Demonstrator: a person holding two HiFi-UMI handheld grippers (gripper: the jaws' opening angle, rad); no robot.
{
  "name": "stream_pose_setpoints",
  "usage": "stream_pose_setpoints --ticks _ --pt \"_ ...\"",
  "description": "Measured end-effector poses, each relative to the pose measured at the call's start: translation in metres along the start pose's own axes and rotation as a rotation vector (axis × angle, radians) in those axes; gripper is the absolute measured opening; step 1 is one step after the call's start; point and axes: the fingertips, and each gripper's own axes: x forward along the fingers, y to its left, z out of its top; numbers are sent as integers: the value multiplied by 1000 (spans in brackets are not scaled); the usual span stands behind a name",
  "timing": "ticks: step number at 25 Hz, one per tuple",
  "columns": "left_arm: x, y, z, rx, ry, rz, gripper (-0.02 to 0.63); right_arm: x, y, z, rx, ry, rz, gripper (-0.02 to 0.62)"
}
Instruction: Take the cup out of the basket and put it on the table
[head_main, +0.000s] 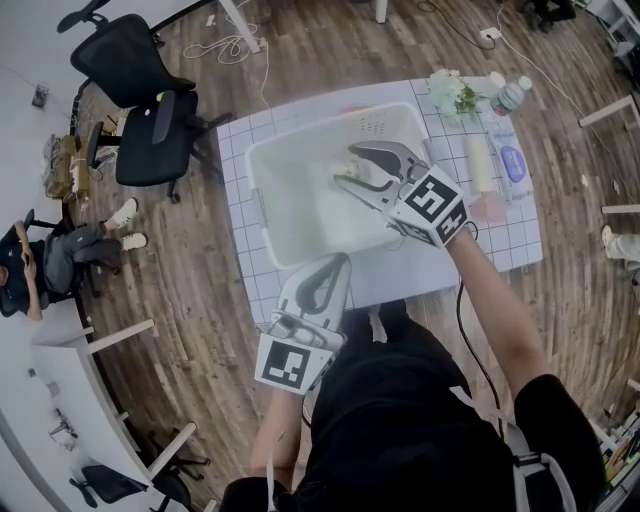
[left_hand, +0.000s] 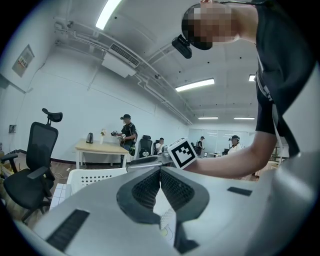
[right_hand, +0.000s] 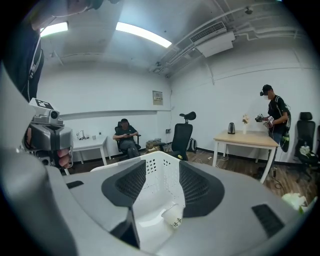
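Note:
A white perforated basket (head_main: 262, 190) stands on the gridded table (head_main: 500, 250). My right gripper (head_main: 345, 166) hangs over the inside of the basket with its jaws open. In the right gripper view the gripper (right_hand: 162, 167) points down into the basket (right_hand: 150, 200). A white cup (right_hand: 173, 216) lies on its side on the basket floor, below the gap and untouched. My left gripper (head_main: 341, 260) rests at the table's front edge, shut and empty. In the left gripper view its pads (left_hand: 150, 187) meet at the tips. The cup does not show in the head view.
To the right of the basket stand a plastic bottle (head_main: 510, 95), a small bunch of flowers (head_main: 452, 95), a pale roll (head_main: 481, 163) and a pink item (head_main: 490, 207). A black office chair (head_main: 150, 110) stands at the far left, and a person (head_main: 60, 255) sits beyond it.

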Motion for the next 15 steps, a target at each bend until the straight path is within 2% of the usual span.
stream_pose_setpoints --ticks 10,15 --pt "2 5 -4 -17 10 12 11 36 -26 -33 10 86 27 222" --pt "1 11 -10 7 42 28 11 48 -32 -54 9 131 38 230"
